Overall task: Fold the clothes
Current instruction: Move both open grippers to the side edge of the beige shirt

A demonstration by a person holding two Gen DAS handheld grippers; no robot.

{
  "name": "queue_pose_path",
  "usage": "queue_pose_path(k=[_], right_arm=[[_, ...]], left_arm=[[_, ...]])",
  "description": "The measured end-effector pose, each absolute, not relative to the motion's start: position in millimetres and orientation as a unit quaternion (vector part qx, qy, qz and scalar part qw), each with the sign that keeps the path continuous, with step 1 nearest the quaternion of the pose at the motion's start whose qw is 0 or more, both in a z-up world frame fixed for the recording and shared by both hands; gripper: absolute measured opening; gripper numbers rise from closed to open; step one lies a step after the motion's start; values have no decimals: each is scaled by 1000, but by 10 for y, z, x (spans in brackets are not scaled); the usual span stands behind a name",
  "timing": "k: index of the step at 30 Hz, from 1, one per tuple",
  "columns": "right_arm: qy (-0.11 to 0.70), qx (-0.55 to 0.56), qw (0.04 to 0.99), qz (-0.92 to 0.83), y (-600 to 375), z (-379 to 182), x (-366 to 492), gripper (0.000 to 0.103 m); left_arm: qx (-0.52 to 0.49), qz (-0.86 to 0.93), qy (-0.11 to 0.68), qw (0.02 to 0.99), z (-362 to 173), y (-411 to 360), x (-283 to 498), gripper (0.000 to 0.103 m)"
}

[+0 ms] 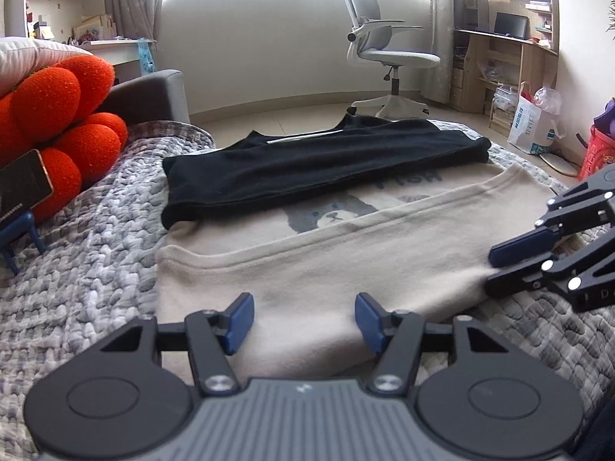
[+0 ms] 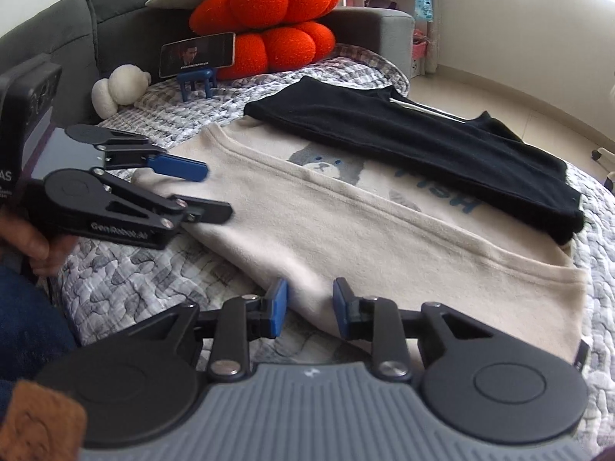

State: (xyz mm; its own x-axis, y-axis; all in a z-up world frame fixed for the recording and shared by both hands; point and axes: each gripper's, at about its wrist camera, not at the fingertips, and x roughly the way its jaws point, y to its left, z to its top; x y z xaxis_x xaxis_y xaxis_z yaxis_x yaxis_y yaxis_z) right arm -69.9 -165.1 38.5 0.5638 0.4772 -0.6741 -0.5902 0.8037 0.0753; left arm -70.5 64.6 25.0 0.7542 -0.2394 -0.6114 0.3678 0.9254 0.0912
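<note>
Here's the beige sweatshirt [image 1: 307,269], lying folded on the grey patterned quilt [image 1: 96,249], near edge doubled over so its hem band runs across the middle. The printed bear face [image 1: 330,215] peeks out only in part, and the blue lettering beside it is half covered and too broken up to read. Across the far side lies a black garment [image 1: 319,165], folded long; what kind of garment it is can't be told from here, and a pale strip at its neckline is unclear.

Left gripper [image 1: 304,317] sits over the near fold with its blue pads spread well apart, beige cloth showing between them, nothing pinched. Right gripper [image 2: 309,307] is at the sweatshirt's other end, jaws narrower but still parted; the cloth edge runs between the pads, and whether they press on it is hard to judge. In the left wrist view its fingers show a gap too.

A hand [image 2: 34,246] grips the left tool's handle, mostly cut off by the frame. Behind, orange cushions [image 2: 265,19] back a phone [image 2: 198,53] on a blue stand [image 2: 196,80], screen too small to make out.
</note>
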Motion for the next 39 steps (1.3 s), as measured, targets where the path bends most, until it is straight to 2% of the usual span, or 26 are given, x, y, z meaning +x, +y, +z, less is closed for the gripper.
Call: queue_pose_path(k=[4, 7, 10, 13, 24, 26, 39], right_arm=[[350, -66, 893, 274, -1917, 391, -763, 30], [351, -58, 903, 242, -2134, 391, -817, 36], [353, -48, 910, 214, -2356, 382, -867, 36], [353, -39, 914, 197, -2552, 368, -912, 36], [338, -40, 921, 188, -2718, 435, -1022, 36], [334, -43, 923, 185, -2711, 465, -1043, 40], [288, -114, 894, 324, -1798, 573, -982, 44]], left_arm=[[85, -147, 314, 934, 259, 928, -779, 60], [72, -145, 315, 935, 249, 1096, -809, 60], [82, -140, 311, 936, 242, 1123, -828, 60], [77, -130, 317, 936, 219, 1172, -801, 67], [71, -97, 323, 939, 278, 1336, -817, 67], [69, -89, 325, 939, 283, 1377, -818, 67], [30, -58, 333, 941, 265, 1526, -801, 68]])
